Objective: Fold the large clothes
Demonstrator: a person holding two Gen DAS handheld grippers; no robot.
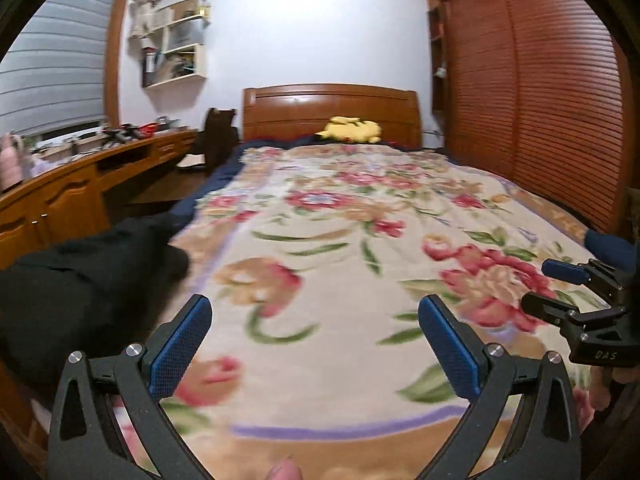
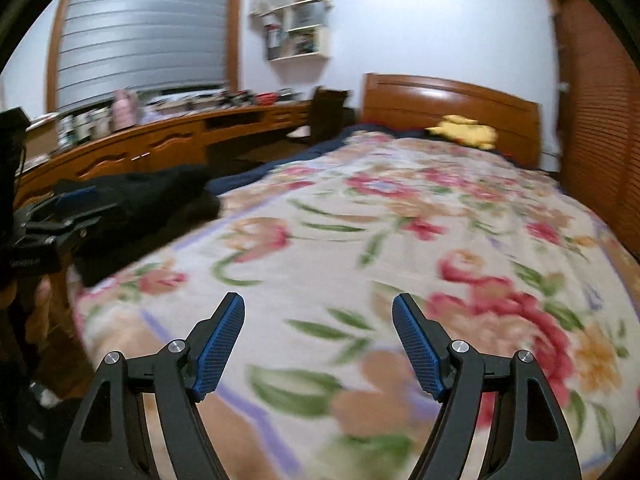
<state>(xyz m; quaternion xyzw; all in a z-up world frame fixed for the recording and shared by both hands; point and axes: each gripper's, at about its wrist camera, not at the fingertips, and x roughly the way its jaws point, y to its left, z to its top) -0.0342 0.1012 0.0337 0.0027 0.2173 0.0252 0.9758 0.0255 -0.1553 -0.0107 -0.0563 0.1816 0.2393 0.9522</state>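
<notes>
Both of my grippers are hanging over the foot end of the bed and neither one has anything in it. The left gripper [image 1: 316, 312] has its jaws spread really wide, just floral blanket [image 1: 340, 240] showing between the blue pads. The right gripper [image 2: 319, 310] is spread too, a bit narrower, also with only blanket in the gap. From the left wrist view I can see the right one poking in at the right edge, and from the right wrist view the left one sits at the far left, just in front of the clothes.

The thing I'm meant to fold, a black garment [image 1: 80, 280], is bunched in a dark heap at the left edge of the bed, partly on the blanket's corner. Can't tell what kind of garment it is, it's just a lump. Neither gripper touches it.

Further back there's a yellow plush toy [image 1: 352, 130] against the wooden headboard [image 1: 332, 108], and a long wooden desk [image 2: 160, 144] runs along the left wall. Everything's kinda smeared.
</notes>
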